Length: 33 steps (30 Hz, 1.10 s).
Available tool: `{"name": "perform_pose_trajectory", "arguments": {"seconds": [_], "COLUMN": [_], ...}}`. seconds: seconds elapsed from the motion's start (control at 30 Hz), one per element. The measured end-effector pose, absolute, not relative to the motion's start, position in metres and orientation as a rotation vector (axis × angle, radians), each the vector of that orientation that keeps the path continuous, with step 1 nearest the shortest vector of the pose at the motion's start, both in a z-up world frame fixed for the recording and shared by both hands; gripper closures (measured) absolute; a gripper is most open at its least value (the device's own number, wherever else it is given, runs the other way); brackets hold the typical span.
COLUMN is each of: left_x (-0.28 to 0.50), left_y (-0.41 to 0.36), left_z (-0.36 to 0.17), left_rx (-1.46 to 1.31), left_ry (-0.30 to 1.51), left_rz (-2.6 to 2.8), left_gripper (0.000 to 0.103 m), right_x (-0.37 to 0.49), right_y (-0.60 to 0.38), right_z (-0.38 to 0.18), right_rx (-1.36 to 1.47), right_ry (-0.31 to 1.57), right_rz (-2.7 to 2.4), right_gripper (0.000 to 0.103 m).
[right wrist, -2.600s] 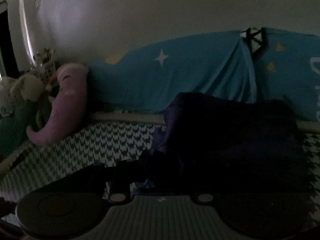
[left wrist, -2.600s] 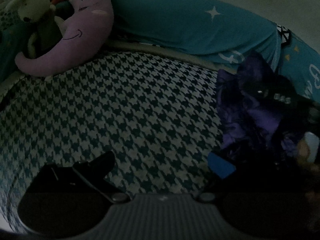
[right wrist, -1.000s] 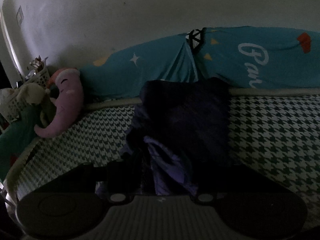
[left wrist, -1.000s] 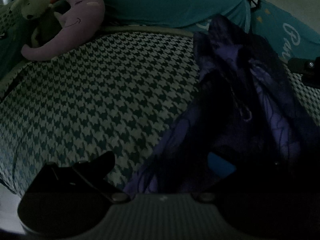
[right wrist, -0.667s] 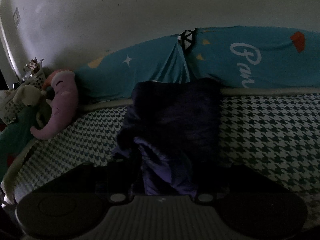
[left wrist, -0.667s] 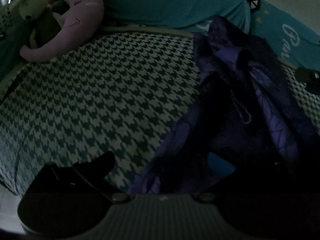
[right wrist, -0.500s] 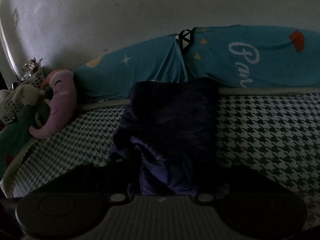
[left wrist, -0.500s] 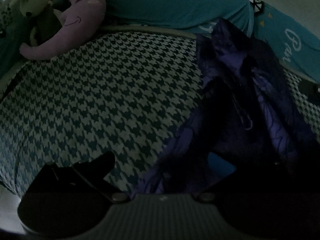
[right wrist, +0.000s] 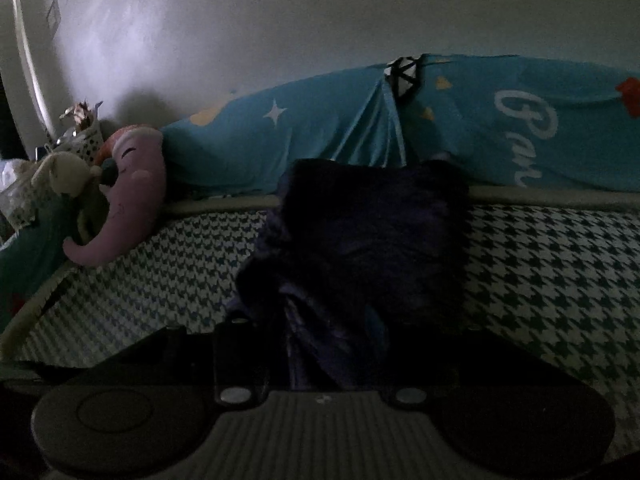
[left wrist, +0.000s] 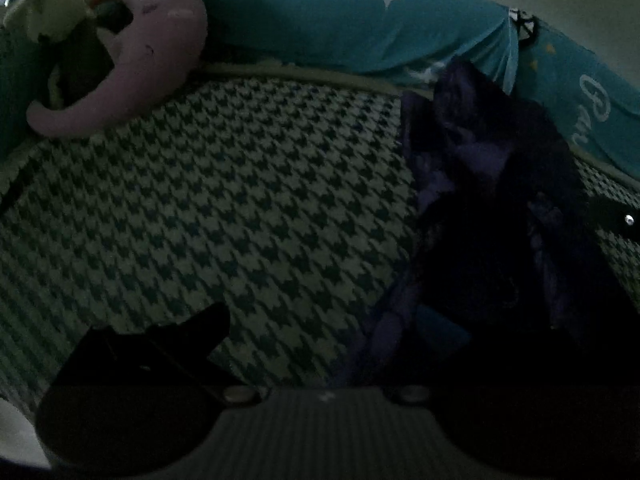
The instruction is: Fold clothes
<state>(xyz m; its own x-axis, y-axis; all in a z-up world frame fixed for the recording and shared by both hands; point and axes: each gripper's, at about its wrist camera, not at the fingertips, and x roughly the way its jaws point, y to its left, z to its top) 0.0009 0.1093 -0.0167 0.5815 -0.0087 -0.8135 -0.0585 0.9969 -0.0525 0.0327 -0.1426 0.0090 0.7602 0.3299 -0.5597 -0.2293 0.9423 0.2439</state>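
Item: dark purple fabric garment [right wrist: 372, 248], bunched and lying on the green-and-white houndstooth bedspread [left wrist: 224, 208], its far end near the teal star-printed bolster pillow [right wrist: 312, 140] along the wall.

Your right gripper [right wrist: 320, 344] had garment folds bunched between its two dark fingers; it appeared clenched on the cloth.

Your left gripper [left wrist: 324, 332] stood with its fingers apart, the left finger [left wrist: 188, 336] over bare bedspread and the blue-padded right finger [left wrist: 436, 328] sunk in garment folds; whether it pinched cloth could not be told.

Also present: lilac crescent-moon plush cushion [left wrist: 152, 52] and cream plush toy [right wrist: 60, 172], at the bed's far left corner.
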Motion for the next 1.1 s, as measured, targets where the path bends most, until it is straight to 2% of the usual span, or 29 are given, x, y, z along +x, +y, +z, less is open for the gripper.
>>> {"name": "perform_pose_trajectory", "arguments": {"seconds": [0.13,0.3,0.33,0.37,0.43,0.57,0.9,1.1], "left_x": [0.001,0.005,0.006,0.007,0.008,0.010,0.012,0.014], "left_y": [0.106,0.109,0.110,0.111,0.114,0.121,0.128,0.129], "left_z": [-0.018,-0.022,-0.023,-0.023,-0.022,-0.022,-0.015,-0.014], "left_rx": [-0.046,-0.082,-0.087,-0.090,-0.096,-0.116,-0.151,-0.172], "left_ry": [0.940,0.968,0.972,0.973,0.971,0.974,0.949,0.947], "left_rz": [0.017,0.000,-0.001,0.000,0.004,0.016,0.055,0.072], "left_gripper": [0.000,0.000,0.000,0.000,0.000,0.000,0.000,0.000], "right_x": [0.043,0.056,0.057,0.058,0.059,0.057,0.040,0.042], "right_y": [-0.134,-0.127,-0.125,-0.123,-0.119,-0.113,-0.071,-0.055], "right_z": [0.003,-0.008,-0.009,-0.010,-0.013,-0.013,-0.016,-0.037], "right_rx": [0.121,0.115,0.112,0.106,0.101,0.096,-0.034,-0.067], "right_ry": [0.626,0.635,0.637,0.636,0.636,0.624,0.581,0.600], "right_rz": [0.315,0.330,0.335,0.336,0.343,0.354,0.479,0.483], "right_gripper": [0.051,0.051,0.055,0.067,0.082,0.092,0.093,0.087]}}
